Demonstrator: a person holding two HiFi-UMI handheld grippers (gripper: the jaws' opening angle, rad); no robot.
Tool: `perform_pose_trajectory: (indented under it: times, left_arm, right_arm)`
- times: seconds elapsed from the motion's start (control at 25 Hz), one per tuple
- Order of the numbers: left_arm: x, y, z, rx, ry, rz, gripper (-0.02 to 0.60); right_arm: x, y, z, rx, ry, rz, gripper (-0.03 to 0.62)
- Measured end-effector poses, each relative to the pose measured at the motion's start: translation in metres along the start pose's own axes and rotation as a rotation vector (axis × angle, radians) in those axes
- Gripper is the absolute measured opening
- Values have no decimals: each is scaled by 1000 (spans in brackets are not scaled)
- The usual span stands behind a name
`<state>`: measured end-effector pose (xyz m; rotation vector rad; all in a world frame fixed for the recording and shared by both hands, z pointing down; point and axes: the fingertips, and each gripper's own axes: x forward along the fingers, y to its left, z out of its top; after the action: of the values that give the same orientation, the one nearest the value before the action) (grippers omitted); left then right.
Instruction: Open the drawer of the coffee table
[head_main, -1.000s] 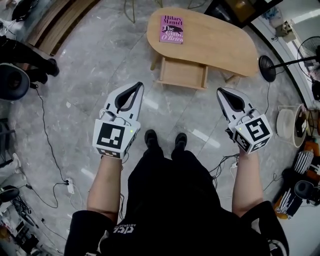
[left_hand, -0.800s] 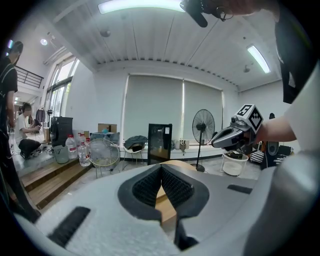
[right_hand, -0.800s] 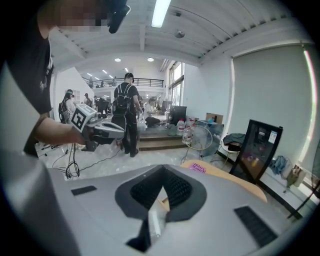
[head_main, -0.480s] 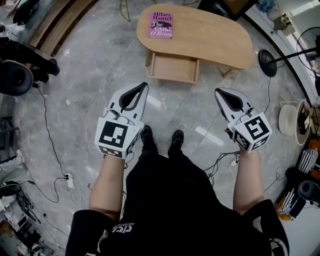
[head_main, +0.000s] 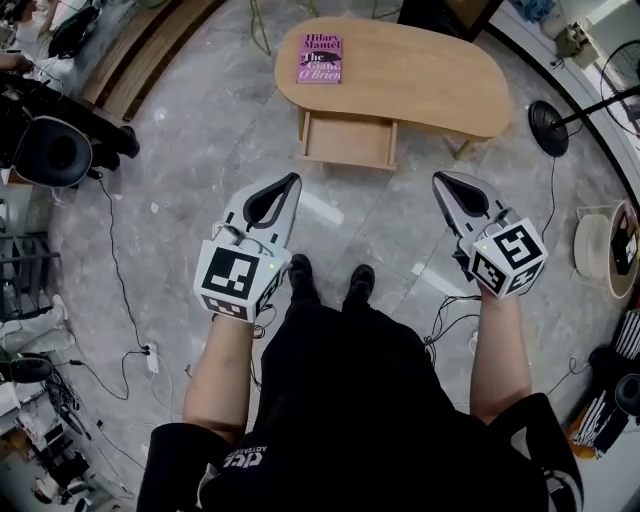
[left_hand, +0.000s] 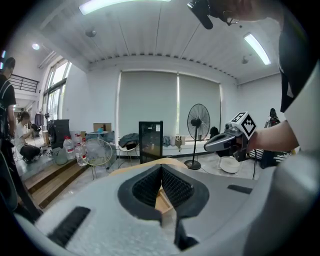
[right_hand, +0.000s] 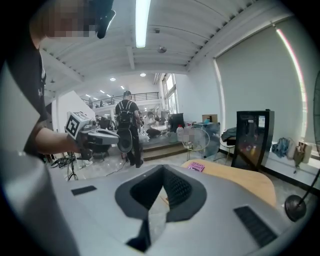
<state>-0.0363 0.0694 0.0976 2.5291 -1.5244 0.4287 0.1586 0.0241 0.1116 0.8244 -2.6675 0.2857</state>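
A light wooden coffee table (head_main: 420, 75) stands on the grey floor ahead of me, and its drawer (head_main: 347, 140) is pulled out on the near side. A pink book (head_main: 320, 58) lies on the table's left end. My left gripper (head_main: 291, 182) is shut and empty, held in the air well short of the drawer, to its left. My right gripper (head_main: 441, 180) is shut and empty too, off to the drawer's right. In the left gripper view the jaws (left_hand: 161, 166) meet at the tips with the drawer seen beyond them. The right gripper (right_hand: 162, 169) faces the table top (right_hand: 235, 180).
A standing fan's black base (head_main: 548, 124) sits right of the table, a white round bin (head_main: 598, 248) further right. Cables (head_main: 110, 270) trail over the floor at left, beside a dark round stool (head_main: 52, 152). A person (right_hand: 126, 125) stands in the background.
Both grippers have drifted with me while staying shut. The table and its open drawer sit slightly higher and more central in the head view than a second ago.
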Motion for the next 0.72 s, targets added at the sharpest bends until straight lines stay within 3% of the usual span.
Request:
perform_pose_trajectory:
  times: [0.32, 0.56, 0.72]
  left_arm:
    - [9, -38, 5, -29, 0, 28, 9]
    - [3, -26, 22, -15, -21, 53, 9]
    - [-3, -12, 34, -9, -45, 62, 9]
  right_arm:
    - [-25, -4, -10, -16, -13, 46, 6]
    - [-32, 15, 12, -95, -69, 68, 5]
    - [-42, 23, 44, -84, -168, 43, 5]
